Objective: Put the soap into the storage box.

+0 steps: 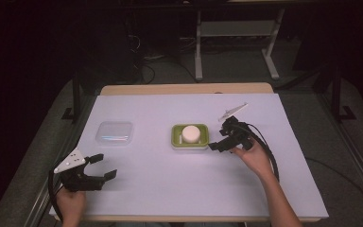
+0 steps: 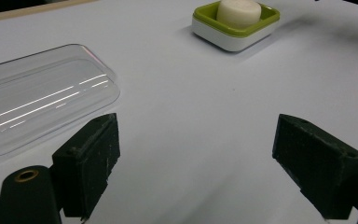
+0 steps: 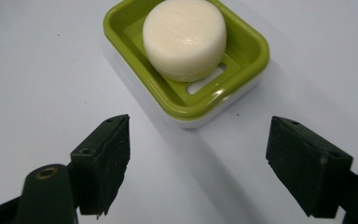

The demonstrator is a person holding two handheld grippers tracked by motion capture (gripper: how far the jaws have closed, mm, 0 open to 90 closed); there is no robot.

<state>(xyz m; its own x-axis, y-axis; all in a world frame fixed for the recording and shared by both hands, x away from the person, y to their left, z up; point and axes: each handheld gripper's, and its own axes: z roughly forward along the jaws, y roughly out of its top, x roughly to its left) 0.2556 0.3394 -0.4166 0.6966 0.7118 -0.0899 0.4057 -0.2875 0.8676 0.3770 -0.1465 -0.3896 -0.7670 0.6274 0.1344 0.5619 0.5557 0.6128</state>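
A green and white soap dish (image 1: 175, 137) (image 2: 261, 24) (image 3: 249, 51) sits mid-table with a round cream soap bar (image 1: 191, 133) (image 2: 238, 11) (image 3: 184, 37) lying in it. To its left a clear plastic lid (image 1: 115, 133) (image 2: 32, 95) lies flat on the white sheet. My right gripper (image 1: 219, 141) (image 3: 198, 163) hovers just right of the dish, open, jaws pointing at the dish with nothing between them. Near the front left corner my left gripper (image 1: 103, 166) (image 2: 196, 165) is held open and empty, below the lid.
The white sheet (image 1: 146, 165) covers a wooden table (image 1: 184, 88). Beyond the far edge stand table legs (image 1: 198, 47) and cables on a dark floor. Bare sheet lies between the two grippers and along the right side.
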